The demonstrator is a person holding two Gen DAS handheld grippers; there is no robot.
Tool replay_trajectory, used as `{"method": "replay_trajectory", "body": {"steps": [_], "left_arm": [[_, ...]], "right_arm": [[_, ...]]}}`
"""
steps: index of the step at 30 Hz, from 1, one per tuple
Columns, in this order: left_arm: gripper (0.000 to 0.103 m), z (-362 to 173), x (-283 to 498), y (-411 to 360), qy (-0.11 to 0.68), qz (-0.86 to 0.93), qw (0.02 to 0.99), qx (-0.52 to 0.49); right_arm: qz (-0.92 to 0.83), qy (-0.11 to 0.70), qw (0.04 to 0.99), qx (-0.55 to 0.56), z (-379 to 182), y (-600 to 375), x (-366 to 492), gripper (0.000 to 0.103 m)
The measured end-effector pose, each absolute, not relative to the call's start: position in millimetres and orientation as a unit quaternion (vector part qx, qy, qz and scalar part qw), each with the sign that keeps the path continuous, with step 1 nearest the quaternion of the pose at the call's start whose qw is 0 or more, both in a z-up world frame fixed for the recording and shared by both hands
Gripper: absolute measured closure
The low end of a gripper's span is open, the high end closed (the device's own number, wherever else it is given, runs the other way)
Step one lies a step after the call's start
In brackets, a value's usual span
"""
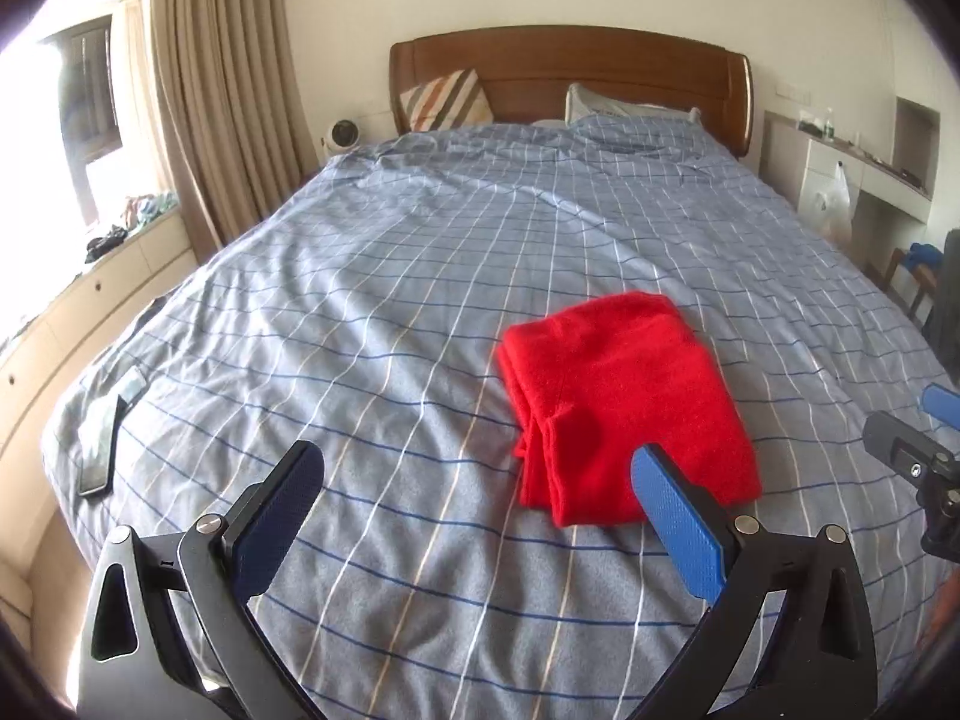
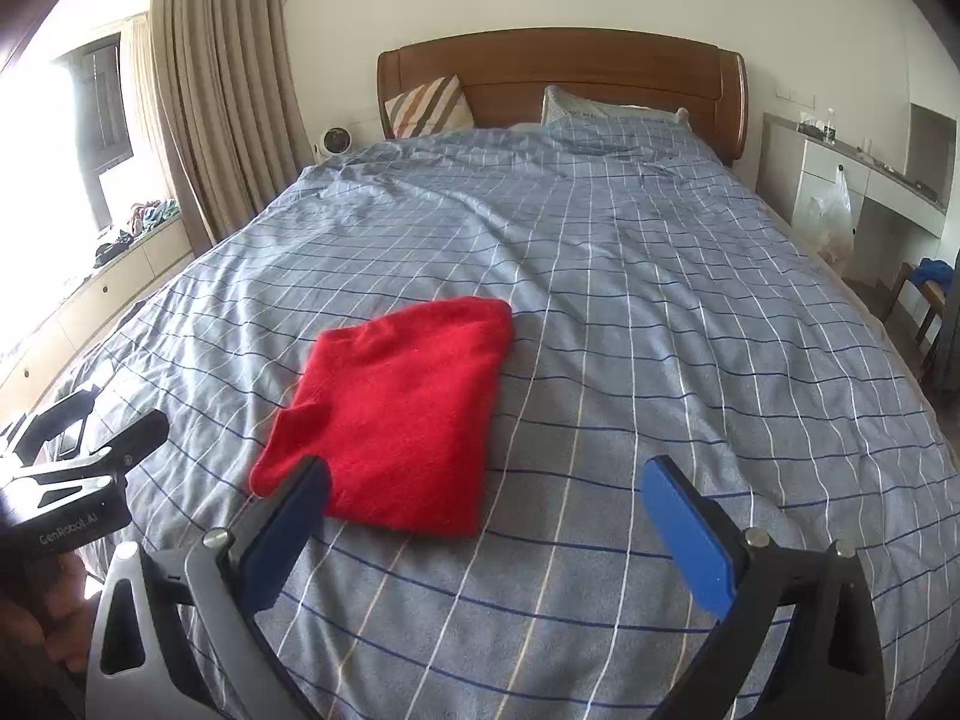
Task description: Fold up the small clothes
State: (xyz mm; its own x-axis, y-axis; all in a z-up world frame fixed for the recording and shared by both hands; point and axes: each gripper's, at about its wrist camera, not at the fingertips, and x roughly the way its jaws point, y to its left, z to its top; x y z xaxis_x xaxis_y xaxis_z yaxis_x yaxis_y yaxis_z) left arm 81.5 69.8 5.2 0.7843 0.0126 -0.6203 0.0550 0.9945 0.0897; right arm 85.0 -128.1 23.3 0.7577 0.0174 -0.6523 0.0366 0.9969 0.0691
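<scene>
A red garment (image 1: 624, 402) lies folded into a compact rectangle on the blue checked bedspread (image 1: 390, 276). It also shows in the right wrist view (image 2: 402, 414). My left gripper (image 1: 480, 468) is open and empty, just short of the garment's near left corner, with its right finger (image 1: 678, 522) in front of the near edge. My right gripper (image 2: 489, 480) is open and empty, just short of the garment's near edge, with its left finger (image 2: 282, 534) in front of the near left corner. Neither gripper touches the cloth.
A black phone (image 1: 99, 462) and a small packet lie near the bed's left edge. Pillows (image 1: 447, 99) lean on the wooden headboard (image 1: 570, 66). Curtains and a window bench stand left; a white desk (image 2: 840, 180) and a chair stand right. The other handle (image 2: 66, 498) is at far left.
</scene>
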Motion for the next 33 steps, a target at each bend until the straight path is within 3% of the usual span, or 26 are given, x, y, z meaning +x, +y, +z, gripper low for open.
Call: {"method": "replay_trajectory", "body": {"steps": [8, 20, 33], "left_arm": [[0.0, 14, 58, 69, 0.33, 0.016, 0.939, 0.098], [0.0, 34, 43, 76, 0.349, -0.019, 0.935, 0.06], [0.0, 46, 20, 87, 0.372, -0.01, 0.927, 0.041]], "right_arm": [[-0.018, 0.306, 0.951, 0.047, 58, -108, 46, 0.0], [0.004, 0.369, 0.929, 0.03, 65, -82, 44, 0.0], [0.015, 0.367, 0.93, 0.026, 84, -75, 10, 0.0]]}}
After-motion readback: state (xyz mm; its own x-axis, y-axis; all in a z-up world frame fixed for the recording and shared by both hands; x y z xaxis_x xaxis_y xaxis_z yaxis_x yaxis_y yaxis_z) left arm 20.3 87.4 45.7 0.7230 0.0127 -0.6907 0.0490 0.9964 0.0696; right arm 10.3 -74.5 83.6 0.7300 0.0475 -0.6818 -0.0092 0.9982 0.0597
